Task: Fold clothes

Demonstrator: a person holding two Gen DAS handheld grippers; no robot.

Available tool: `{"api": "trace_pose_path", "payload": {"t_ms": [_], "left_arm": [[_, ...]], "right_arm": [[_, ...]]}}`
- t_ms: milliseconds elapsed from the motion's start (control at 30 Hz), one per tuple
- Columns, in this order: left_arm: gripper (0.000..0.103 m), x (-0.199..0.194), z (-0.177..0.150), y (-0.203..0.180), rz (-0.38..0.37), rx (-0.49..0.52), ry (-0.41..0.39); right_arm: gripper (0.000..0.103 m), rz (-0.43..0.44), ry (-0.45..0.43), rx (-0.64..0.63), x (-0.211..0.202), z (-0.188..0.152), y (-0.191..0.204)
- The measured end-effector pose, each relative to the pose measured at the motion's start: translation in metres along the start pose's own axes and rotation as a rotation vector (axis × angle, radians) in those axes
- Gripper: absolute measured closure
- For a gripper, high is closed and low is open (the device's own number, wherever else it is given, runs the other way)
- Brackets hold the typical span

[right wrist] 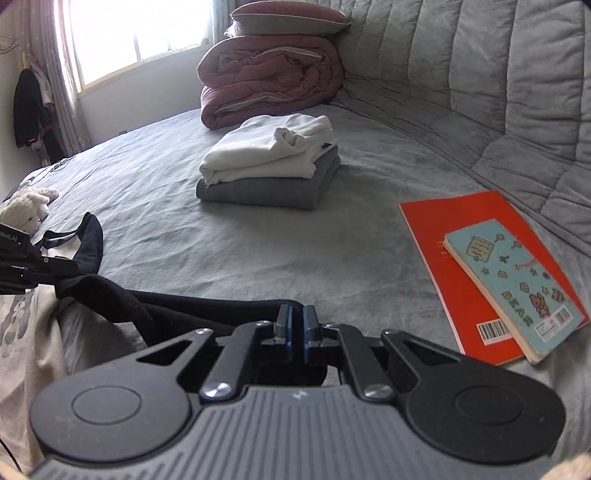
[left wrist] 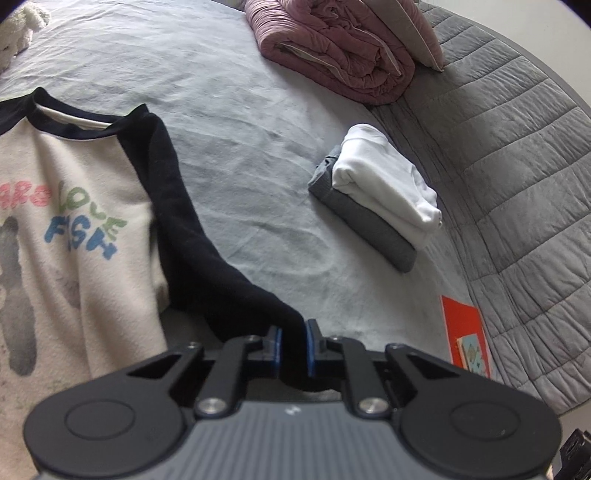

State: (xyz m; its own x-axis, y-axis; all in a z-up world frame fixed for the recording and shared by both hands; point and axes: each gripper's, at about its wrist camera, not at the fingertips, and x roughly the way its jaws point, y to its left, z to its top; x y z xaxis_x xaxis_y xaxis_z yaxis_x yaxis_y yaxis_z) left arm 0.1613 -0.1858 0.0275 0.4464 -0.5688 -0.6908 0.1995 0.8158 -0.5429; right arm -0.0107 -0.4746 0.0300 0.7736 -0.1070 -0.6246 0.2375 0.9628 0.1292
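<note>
A cream shirt (left wrist: 74, 258) with black raglan sleeves and coloured lettering lies face up on the grey bed sheet (left wrist: 240, 166). Its black sleeve (left wrist: 192, 236) runs down from the shoulder to my left gripper (left wrist: 293, 332), which is shut on it between the blue pads. In the right wrist view the same sleeve (right wrist: 184, 306) stretches from the left gripper (right wrist: 33, 275) at the left edge to my right gripper (right wrist: 297, 321), shut on the sleeve's end. The shirt's collar (right wrist: 88, 236) and cream body (right wrist: 22, 332) show at the left.
A folded white top on a folded grey one (right wrist: 269, 155) sits mid-bed. Behind are a rolled pink duvet (right wrist: 269, 77) and a pillow (right wrist: 288, 18). A red book (right wrist: 461, 258) with a blue notebook (right wrist: 517, 284) lies right, by the quilted grey backrest (right wrist: 480, 74). A plush toy (right wrist: 27, 206) lies left.
</note>
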Motion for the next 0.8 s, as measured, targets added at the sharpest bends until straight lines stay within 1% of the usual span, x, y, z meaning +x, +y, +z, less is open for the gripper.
{"api": "trace_pose_path", "payload": {"t_ms": [67, 100, 133, 167, 233, 267, 300, 400, 533, 600, 700, 733, 767, 800], "left_arm": [[0.091, 0.011, 0.006, -0.004, 0.007, 0.002, -0.009], [0.091, 0.017, 0.009, -0.005, 0.010, 0.003, -0.014], [0.091, 0.023, 0.012, -0.007, 0.013, 0.004, -0.019], [0.091, 0.028, 0.015, -0.009, 0.016, 0.005, -0.024], [0.091, 0.037, 0.019, -0.008, 0.022, -0.004, -0.036], [0.090, 0.041, 0.021, -0.007, 0.025, -0.010, -0.043], [0.090, 0.045, 0.022, -0.007, 0.028, -0.011, -0.048], [0.089, 0.056, 0.024, -0.006, 0.039, -0.001, -0.056], [0.089, 0.062, 0.023, -0.008, 0.054, 0.034, -0.060], [0.089, 0.062, 0.023, -0.009, 0.059, 0.049, -0.061], [0.089, 0.062, 0.024, -0.009, 0.059, 0.055, -0.058], [0.089, 0.062, 0.024, -0.008, 0.058, 0.056, -0.056], [0.089, 0.061, 0.024, -0.008, 0.056, 0.056, -0.054], [0.089, 0.060, 0.025, -0.008, 0.053, 0.056, -0.052]], "right_arm": [[0.096, -0.018, 0.002, -0.002, 0.002, 0.001, -0.002], [0.086, -0.024, -0.003, -0.007, 0.002, 0.002, -0.003], [0.085, -0.024, -0.005, -0.011, 0.001, 0.002, -0.003], [0.085, -0.001, -0.003, -0.018, 0.000, 0.002, -0.003], [0.073, 0.062, 0.006, -0.033, -0.003, 0.000, -0.002], [0.060, 0.094, 0.013, -0.047, -0.003, -0.001, 0.000], [0.057, 0.139, 0.027, -0.077, -0.002, -0.004, 0.004], [0.057, 0.230, 0.085, -0.163, 0.002, -0.011, 0.020], [0.057, 0.242, 0.148, -0.236, 0.009, -0.020, 0.031], [0.057, 0.254, 0.176, -0.240, 0.012, -0.022, 0.031], [0.058, 0.243, 0.212, -0.244, 0.019, -0.025, 0.031], [0.061, 0.226, 0.215, -0.253, 0.022, -0.025, 0.032], [0.073, 0.204, 0.215, -0.266, 0.025, -0.026, 0.032], [0.089, 0.196, 0.210, -0.256, 0.026, -0.025, 0.031]]}}
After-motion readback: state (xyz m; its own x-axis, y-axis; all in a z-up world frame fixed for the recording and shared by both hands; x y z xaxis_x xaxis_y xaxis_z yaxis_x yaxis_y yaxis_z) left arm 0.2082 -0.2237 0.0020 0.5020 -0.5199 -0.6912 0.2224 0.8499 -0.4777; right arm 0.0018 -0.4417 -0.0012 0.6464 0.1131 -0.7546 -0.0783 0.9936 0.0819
